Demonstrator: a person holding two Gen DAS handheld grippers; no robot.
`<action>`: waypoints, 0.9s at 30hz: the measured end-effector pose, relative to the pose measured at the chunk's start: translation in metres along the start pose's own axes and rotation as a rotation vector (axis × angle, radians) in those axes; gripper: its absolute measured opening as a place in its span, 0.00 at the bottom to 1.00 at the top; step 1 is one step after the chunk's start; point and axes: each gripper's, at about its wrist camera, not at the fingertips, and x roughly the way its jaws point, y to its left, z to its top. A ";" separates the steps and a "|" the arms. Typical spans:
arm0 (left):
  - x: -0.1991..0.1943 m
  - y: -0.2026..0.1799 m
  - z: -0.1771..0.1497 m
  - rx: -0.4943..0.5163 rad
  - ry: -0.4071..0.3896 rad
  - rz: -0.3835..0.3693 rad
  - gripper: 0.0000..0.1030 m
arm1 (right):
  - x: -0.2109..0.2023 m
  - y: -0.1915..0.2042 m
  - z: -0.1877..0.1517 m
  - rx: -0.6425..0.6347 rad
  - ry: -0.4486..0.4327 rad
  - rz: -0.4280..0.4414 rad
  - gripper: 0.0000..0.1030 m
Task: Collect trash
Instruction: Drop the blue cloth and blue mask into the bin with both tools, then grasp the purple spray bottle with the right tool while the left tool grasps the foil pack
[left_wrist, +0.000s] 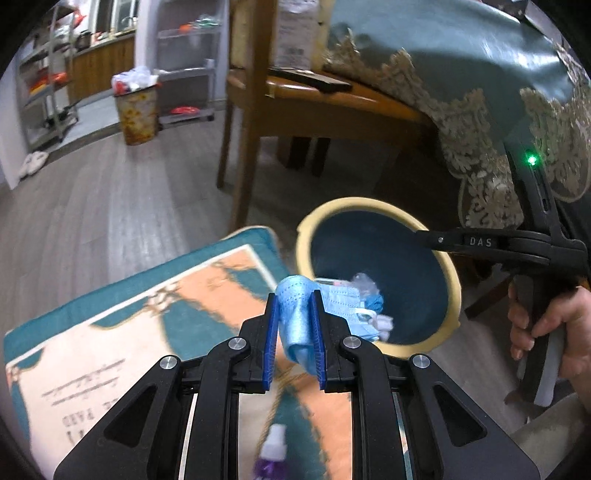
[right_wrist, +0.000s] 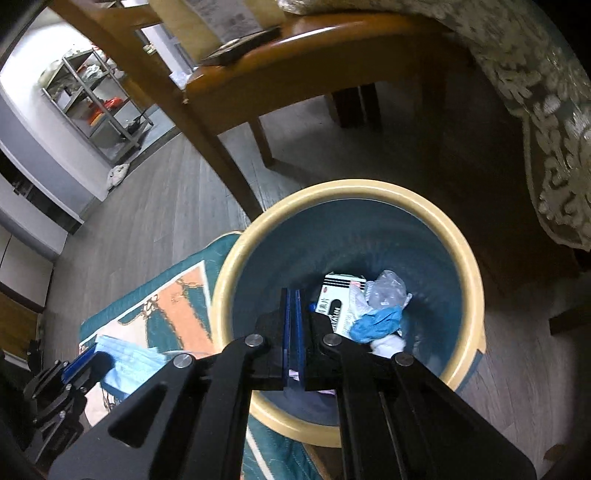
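hidden: lower part of face mask (left_wrist: 295, 317) behind left gripper (left_wrist: 295, 347) pads | cut off: purple-capped bottle (left_wrist: 271, 456) by bottom edge | hidden: near floor of trash bin (right_wrist: 469, 258) behind right gripper (right_wrist: 294, 332) | cannot tell: print on carton (right_wrist: 338, 299), blurred

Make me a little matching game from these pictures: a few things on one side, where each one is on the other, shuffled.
Things:
1. blue face mask
2. crumpled blue glove
3. purple spray bottle
4. right gripper

Places:
A. lying on the patterned mat
B. at the bottom of the yellow-rimmed bin
C. pinched in the left gripper
D. shut, poised over the bin's opening

Pairs: 1-C, 2-B, 3-A, 4-D
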 end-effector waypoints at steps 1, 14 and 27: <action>0.004 -0.004 0.002 -0.002 0.002 -0.009 0.18 | -0.001 -0.003 0.000 0.007 0.000 0.001 0.02; 0.042 -0.039 0.009 0.031 -0.026 -0.077 0.77 | 0.000 -0.028 0.000 0.037 0.008 -0.014 0.02; 0.007 -0.002 0.001 -0.002 -0.035 0.046 0.77 | 0.002 0.001 -0.004 -0.047 0.025 -0.001 0.12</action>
